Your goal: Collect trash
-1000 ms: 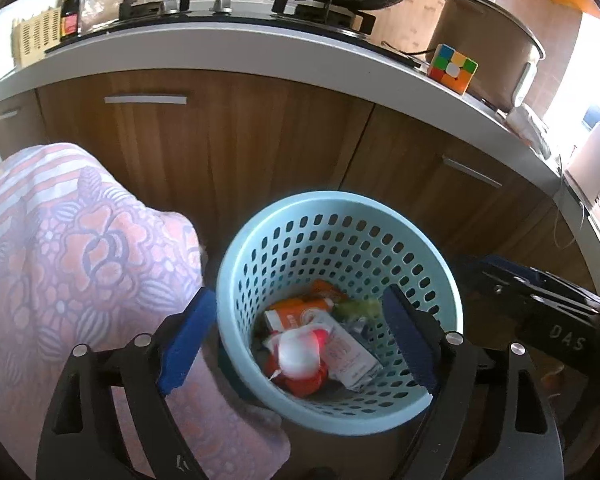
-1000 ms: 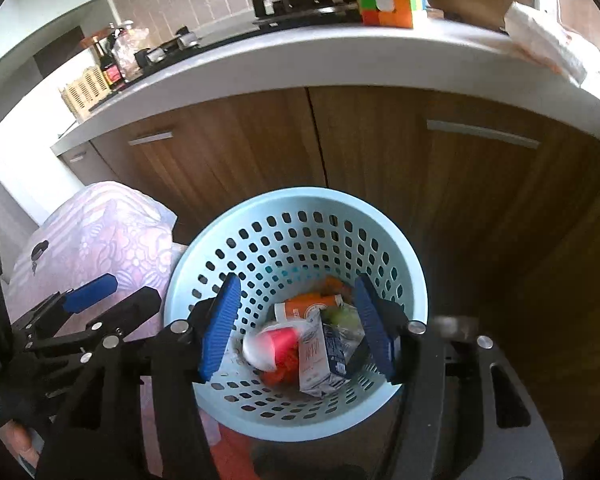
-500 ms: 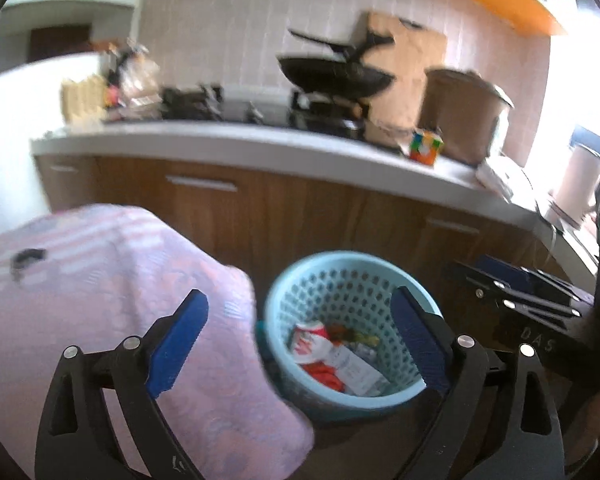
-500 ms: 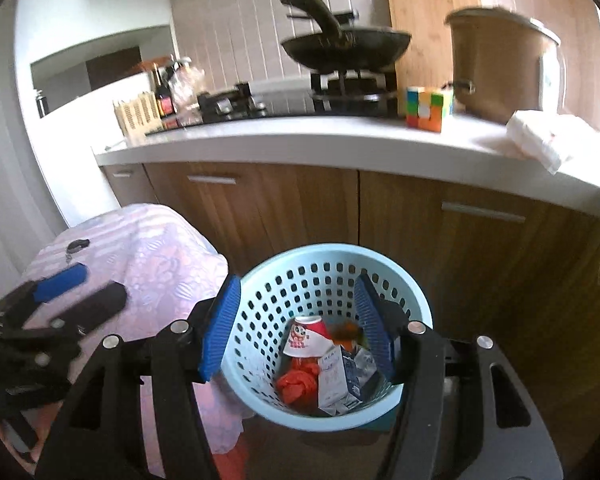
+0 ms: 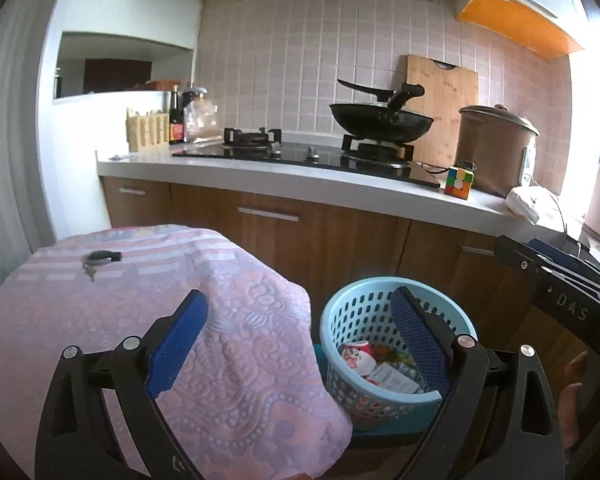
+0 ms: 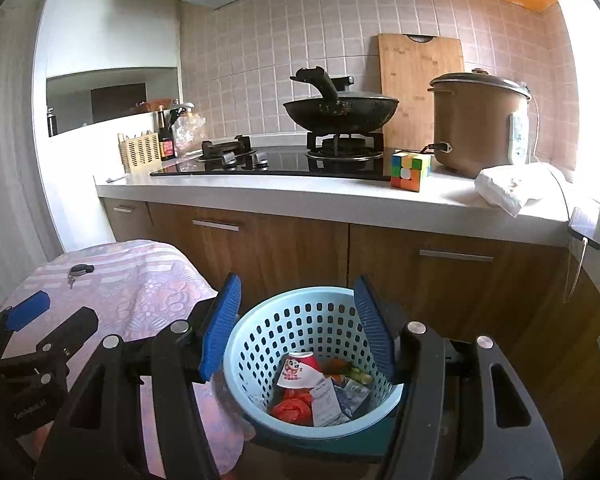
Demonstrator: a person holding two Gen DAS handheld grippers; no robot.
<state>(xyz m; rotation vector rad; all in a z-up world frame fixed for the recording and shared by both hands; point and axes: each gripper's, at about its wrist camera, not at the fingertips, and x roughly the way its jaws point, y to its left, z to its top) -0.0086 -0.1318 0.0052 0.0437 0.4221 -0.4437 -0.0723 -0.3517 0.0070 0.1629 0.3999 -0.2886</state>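
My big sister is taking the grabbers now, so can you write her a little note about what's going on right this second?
Left gripper: open, holding nothing, over the pink cloth next to the basket.
Right gripper: open, holding nothing, above the blue basket.
Trash: a paper cup, cartons and red wrappers lie inside the basket, which stands on the floor by the cabinets.
Done: that trash is binned.
Left: maybe the crumpled white bag on the counter, if it is trash. The keys on the cloth and the cube are probably not.
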